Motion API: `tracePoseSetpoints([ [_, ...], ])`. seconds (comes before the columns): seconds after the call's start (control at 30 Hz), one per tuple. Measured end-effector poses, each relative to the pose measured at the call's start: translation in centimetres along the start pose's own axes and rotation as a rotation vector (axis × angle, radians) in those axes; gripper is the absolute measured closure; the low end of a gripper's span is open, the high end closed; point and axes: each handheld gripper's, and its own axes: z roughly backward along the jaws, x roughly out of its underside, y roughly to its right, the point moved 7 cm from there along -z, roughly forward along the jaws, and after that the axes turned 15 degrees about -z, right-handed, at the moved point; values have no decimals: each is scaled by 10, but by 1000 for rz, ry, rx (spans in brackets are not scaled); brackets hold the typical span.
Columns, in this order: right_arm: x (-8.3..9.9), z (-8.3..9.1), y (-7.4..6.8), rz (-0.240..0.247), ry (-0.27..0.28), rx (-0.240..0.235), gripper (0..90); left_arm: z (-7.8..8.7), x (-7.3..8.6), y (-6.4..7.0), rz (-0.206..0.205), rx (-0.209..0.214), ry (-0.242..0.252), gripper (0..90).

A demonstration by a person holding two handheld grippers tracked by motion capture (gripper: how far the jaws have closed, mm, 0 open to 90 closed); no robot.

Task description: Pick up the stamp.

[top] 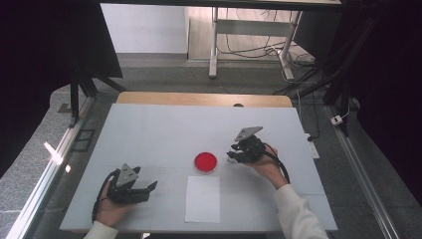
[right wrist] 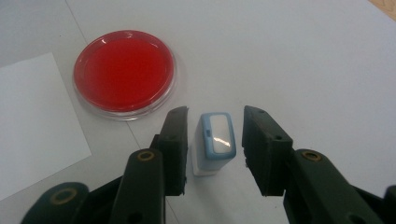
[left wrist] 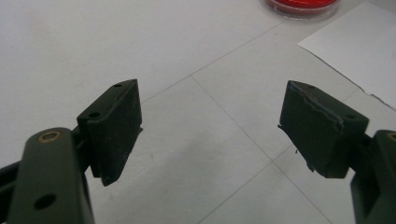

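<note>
Near edge of table (top: 149, 124): left gripper (top: 149, 188) held low by the left hand (top: 110, 209), at the near-left part of the surface. Jaws spread wide, nothing between them; in the left gripper view the gap (left wrist: 210, 135) shows bare tabletop with thin pencil lines. Open room all round it, left edge and near edge both close.

Paper sheet (top: 202, 198) lies flat at centre near the front edge, long axis running near-to-far, its near end close to the table edge. Well apart from the left gripper.

Just beyond the sheet's far end: red dish (top: 205, 162), round, clear rim, shallow red fill. In the right gripper view dish (right wrist: 124, 73) and sheet corner (right wrist: 37, 121) sit near each other; touching or not, cannot tell.

Right of the dish: right gripper (top: 233, 155), held by the right hand (top: 271, 167), pointing toward the dish. Jaws part-open, straddling a small stamp (right wrist: 214, 142) with blue-rimmed top and white body. Stamp stands roughly upright on the table, long axis of its top face running along the jaws. One jaw looks close to or against it, a clear gap to the other; not pinched.

Far half of the table is bare; wooden strip (top: 199, 98) along the far edge.
</note>
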Motion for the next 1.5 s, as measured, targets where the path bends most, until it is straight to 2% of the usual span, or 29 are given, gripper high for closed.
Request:
tracePoseSetpoints([
  [0.23, 1, -1, -1, 16, -1, -2, 734, 0, 0, 0, 0, -4, -2, 212],
  [0.43, 1, -1, -3, 25, 6, -11, 749, 0, 1, 0, 1, -3, -1, 212],
  [0.57, 1, 0, -4, 35, 0, 1, 752, 0, 1, -1, 1, -4, -2, 212],
  [0.63, 0, 1, -4, 27, 4, -15, 752, 0, 1, -1, 1, -5, -3, 212],
  [0.83, -2, 4, -3, 14, 22, -19, 753, 0, 1, -1, 1, -6, -3, 213],
  [1.27, -13, 22, 1, -74, 142, -25, 754, 1, 2, -2, 6, -10, -3, 214],
  [1.5, -16, 29, 0, -93, 174, -32, 754, 0, 2, -2, 8, -13, -5, 214],
])
